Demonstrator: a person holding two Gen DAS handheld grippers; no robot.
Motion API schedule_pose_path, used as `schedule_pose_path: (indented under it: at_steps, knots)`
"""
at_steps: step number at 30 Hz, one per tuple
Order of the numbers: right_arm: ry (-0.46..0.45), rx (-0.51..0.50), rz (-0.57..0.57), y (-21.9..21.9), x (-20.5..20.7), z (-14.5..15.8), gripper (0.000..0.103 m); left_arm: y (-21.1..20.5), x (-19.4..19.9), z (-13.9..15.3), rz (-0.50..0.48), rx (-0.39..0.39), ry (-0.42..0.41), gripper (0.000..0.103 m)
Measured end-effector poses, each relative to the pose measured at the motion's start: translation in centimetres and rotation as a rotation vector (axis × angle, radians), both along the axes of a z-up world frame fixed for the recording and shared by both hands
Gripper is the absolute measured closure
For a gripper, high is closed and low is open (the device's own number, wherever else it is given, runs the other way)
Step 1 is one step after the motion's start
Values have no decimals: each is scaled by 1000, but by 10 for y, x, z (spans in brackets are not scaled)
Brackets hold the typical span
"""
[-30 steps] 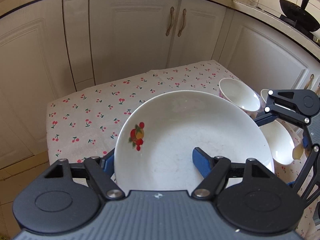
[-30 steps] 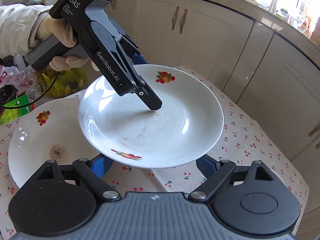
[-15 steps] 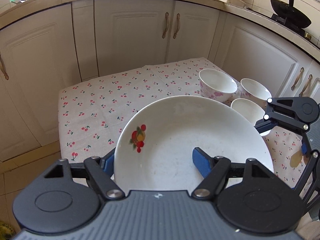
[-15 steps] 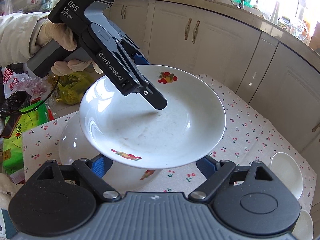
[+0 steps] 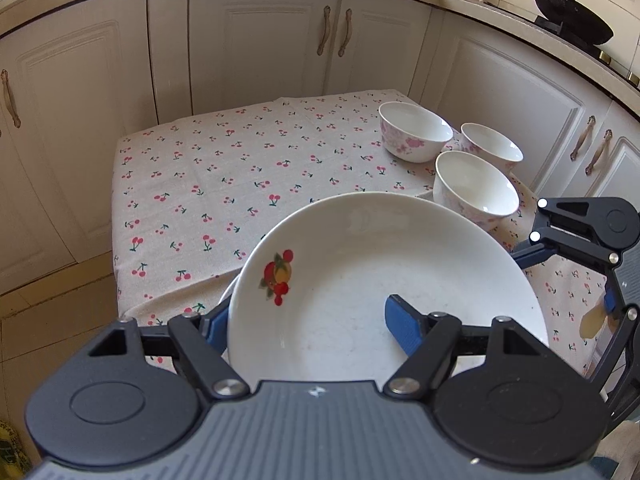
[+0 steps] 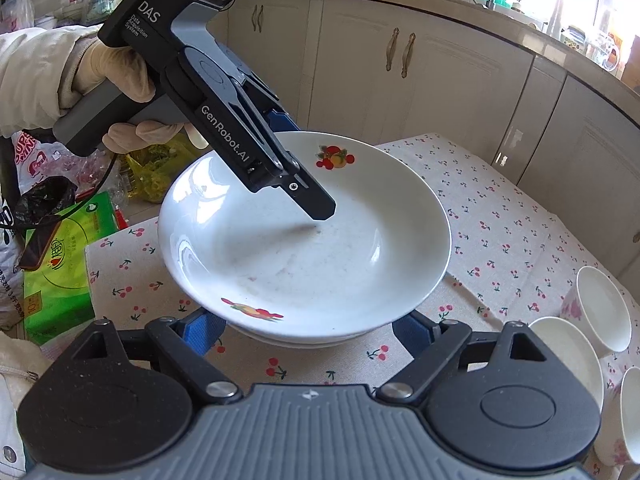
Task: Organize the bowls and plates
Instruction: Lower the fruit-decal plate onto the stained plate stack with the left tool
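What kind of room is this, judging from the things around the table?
Most likely a home kitchen: cream cabinet doors with curved handles under a counter, a black wok at the back right, and a small table with a cherry-print cloth.

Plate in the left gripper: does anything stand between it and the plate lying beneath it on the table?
Perhaps the right gripper: its fingertips reach under the held plate at the near rim, beside the lower plate. How far in they reach is hidden. The bowls stand aside.
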State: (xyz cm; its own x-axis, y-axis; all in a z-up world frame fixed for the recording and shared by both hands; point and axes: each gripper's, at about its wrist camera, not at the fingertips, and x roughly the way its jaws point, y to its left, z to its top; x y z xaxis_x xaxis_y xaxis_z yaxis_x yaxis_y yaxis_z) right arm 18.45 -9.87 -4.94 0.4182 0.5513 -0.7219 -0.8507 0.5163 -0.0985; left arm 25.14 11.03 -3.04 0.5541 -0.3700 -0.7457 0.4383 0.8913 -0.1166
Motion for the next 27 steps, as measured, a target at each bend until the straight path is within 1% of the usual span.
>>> schedule_pose_path:
  at_steps: [12,27]
  knots:
    - [30,-37,-9,4,-1,-10,10,-2,5,-18,-3,-8,40,27]
    - [55,-50,-24,5,6,-14,10,-2,16,-30,-5,-10,81,27]
